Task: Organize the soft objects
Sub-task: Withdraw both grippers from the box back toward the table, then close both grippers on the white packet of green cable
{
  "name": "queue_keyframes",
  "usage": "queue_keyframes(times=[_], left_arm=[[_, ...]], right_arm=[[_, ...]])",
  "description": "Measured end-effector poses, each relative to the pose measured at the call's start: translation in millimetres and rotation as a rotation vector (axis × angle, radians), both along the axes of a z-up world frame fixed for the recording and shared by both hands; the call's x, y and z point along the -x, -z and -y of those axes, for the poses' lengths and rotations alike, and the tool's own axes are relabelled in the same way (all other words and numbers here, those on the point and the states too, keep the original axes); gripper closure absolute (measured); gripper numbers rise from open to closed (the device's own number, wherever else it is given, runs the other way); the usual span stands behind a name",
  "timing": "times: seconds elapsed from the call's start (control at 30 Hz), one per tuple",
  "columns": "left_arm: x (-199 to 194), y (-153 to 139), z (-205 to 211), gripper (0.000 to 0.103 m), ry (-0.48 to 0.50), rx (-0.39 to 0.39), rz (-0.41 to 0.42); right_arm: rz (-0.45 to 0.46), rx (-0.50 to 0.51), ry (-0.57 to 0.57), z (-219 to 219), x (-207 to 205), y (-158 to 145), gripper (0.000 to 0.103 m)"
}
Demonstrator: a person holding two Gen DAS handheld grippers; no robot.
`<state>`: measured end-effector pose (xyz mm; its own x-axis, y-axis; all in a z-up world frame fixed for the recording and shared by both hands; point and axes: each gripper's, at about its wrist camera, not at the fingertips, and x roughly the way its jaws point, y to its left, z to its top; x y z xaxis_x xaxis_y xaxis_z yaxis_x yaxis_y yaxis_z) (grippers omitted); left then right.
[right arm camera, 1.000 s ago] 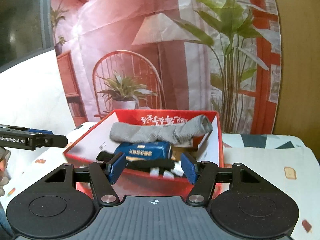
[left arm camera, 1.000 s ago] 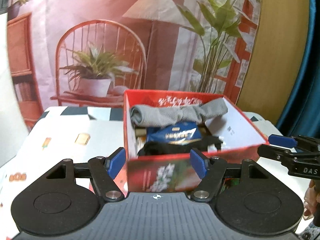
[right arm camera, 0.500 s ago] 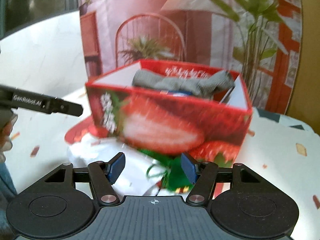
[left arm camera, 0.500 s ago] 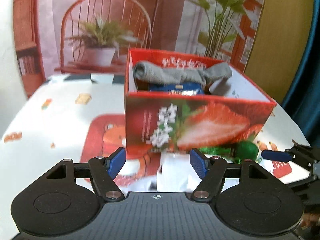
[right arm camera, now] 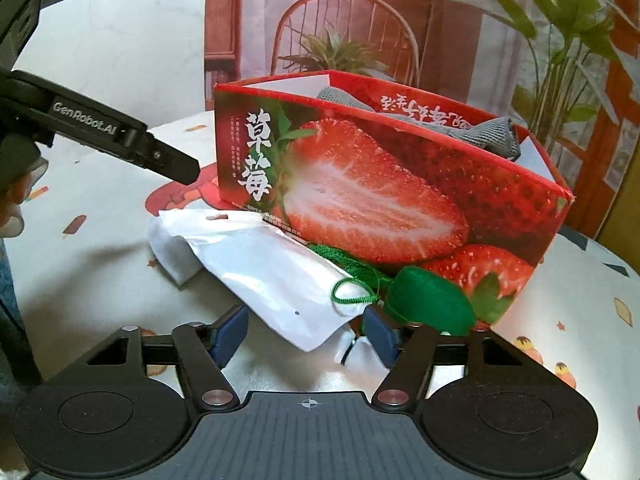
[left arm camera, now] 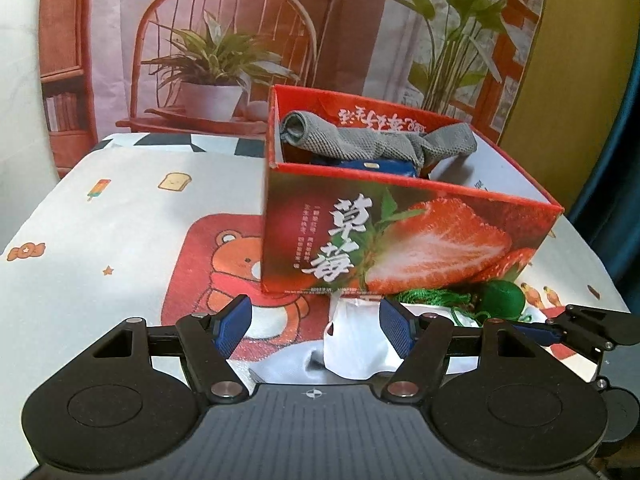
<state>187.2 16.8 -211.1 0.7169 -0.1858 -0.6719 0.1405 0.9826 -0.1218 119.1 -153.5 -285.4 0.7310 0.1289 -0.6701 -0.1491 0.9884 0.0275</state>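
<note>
1. White plastic fills the near ground: the white packet [right arm camera: 256, 264] lies flat on the worktop [right arm camera: 100, 280] just before the strawberry box [right arm camera: 360, 184], its corner reaching between the pads of the right tool [right arm camera: 306, 336], whose jaws are closing without pressing it.
2. The left tool [left arm camera: 316, 328] stands apart and clamps nothing; the same packet [left arm camera: 352, 344] shows between its pads, mostly hidden.
3. The right view alone shows the green pouch [right arm camera: 428, 300] whole, at 2 o'clock from the right tool, with its cord looped on the packet; the left view crops it behind the tool.
4. Only the left view looks into the box [left arm camera: 400, 236]: a grey sock [left arm camera: 372, 144] drapes over a blue pack [left arm camera: 376, 166], whose print is unreadable.
5. "GenRobot.AI" reads on the left tool's arm at 10 o'clock in the right view; the box bears white Chinese characters.
6. A red bear mat [left arm camera: 224, 264] lies partly under the box.
</note>
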Motion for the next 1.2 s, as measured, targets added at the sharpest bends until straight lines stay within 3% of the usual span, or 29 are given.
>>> queue_keyframes(times=[0.2,0.37,0.57,0.73,1.03,1.2], left_arm=[[-2.4,-6.2,-9.2,0.031,-0.012,0.044,0.027],[-9.0,-5.7,-17.3,0.031,0.0,0.151,0.02],[-15.8,-5.3,-0.2,0.032,0.127,0.112,0.051],[-26.8,5.5,9.7,0.032,0.178,0.103,0.052],[-50.9,26.1,26.6,0.032,0.254,0.052,0.039],[-56.3,29.9,29.5,0.032,0.275,0.063,0.033]], right_arm=[[0.026,-0.018,0.006,7.8,-11.6,-5.4,0.059],[0.029,-0.092,0.067,21.2,-24.0,-9.1,0.063],[0.049,-0.155,0.147,33.6,-36.0,-9.9,0.065],[0.054,-0.237,0.219,47.3,-44.6,-10.6,0.066],[0.031,-0.254,0.242,51.3,-50.2,2.3,0.066],[0.037,-0.248,0.231,51.5,-52.4,4.1,0.068]])
